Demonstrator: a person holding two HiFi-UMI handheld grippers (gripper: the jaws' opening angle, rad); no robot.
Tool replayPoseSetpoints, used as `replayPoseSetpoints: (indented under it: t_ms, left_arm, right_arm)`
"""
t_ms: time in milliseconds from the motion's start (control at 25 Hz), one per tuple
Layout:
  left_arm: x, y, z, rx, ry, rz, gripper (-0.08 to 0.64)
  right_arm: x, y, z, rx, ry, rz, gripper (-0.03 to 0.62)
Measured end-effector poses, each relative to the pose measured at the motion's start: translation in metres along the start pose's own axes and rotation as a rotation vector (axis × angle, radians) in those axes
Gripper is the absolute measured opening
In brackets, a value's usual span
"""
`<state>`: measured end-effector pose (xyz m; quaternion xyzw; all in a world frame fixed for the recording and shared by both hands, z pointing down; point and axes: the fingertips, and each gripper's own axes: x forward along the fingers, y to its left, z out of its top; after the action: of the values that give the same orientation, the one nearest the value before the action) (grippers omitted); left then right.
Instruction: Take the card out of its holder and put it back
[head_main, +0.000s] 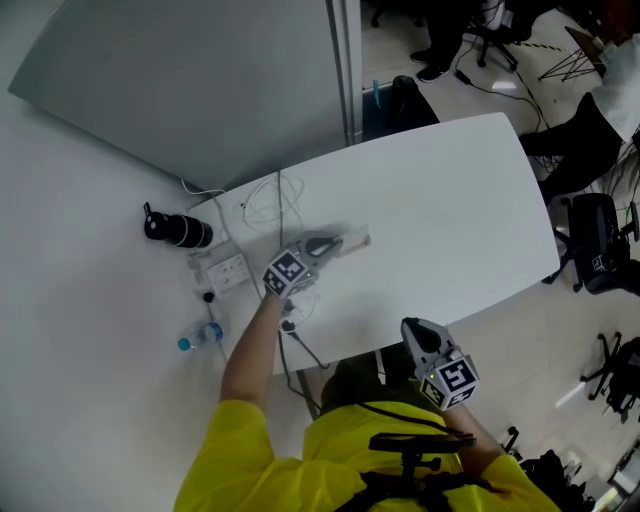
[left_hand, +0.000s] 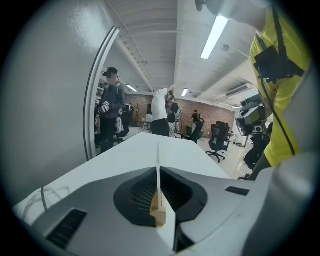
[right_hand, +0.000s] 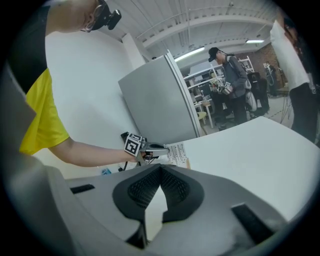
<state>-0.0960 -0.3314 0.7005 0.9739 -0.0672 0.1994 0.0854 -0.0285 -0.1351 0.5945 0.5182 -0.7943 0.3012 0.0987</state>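
left hand-held gripper (left_hand: 158, 169) clamped on edge-on card (left_hand: 158, 154), right hand-held gripper (right_hand: 161, 165) closed empty, its view showing card's print

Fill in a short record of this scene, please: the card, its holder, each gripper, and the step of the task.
card: upright, seen edge-on, between the jaws of the left gripper
holder: wooden block under the card, on the white table
left gripper: shut on the card
right gripper: shut, holds nothing, at the table's near edge, apart from the card
step: card seems gripped but not yet lifted out
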Motion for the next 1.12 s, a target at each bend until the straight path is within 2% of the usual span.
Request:
replayPoseSetpoints:
  t_ms: [160,440,600,800,920,1120]
  left_arm:
    - [-0.006,0.003,0.013,0.010,-0.024,0.039,0.009]
    - [-0.023,0.003,0.042,-0.040,-0.103,0.060,0.009]
    - [-0.037,0.012,0.065,-0.060,-0.165,0.099,0.009]
    - [-0.069,-0.003,0.120,0.000,-0.221,0.170,0.009]
    - [-0.090,-0.017,0.155,0.009,-0.263,0.205,0.009]
    - [-0.114,-0.042,0.197,0.088,-0.264,0.228,0.009]
  right_arm:
    - [0.000,-0.004,0.006,-0.003,-0.009,0.004,0.005]
    - [-0.011,-0.007,0.015,-0.011,-0.027,-0.004,0.005]
    - [-0.014,-0.010,0.021,-0.019,-0.035,-0.001,0.005]
    - [-0.021,-0.003,0.034,-0.039,-0.067,0.021,0.005]
    - [-0.022,-0.001,0.050,-0.065,-0.098,0.043,0.005]
    - [-0.020,0.005,0.072,-0.109,-0.146,0.075,0.005]
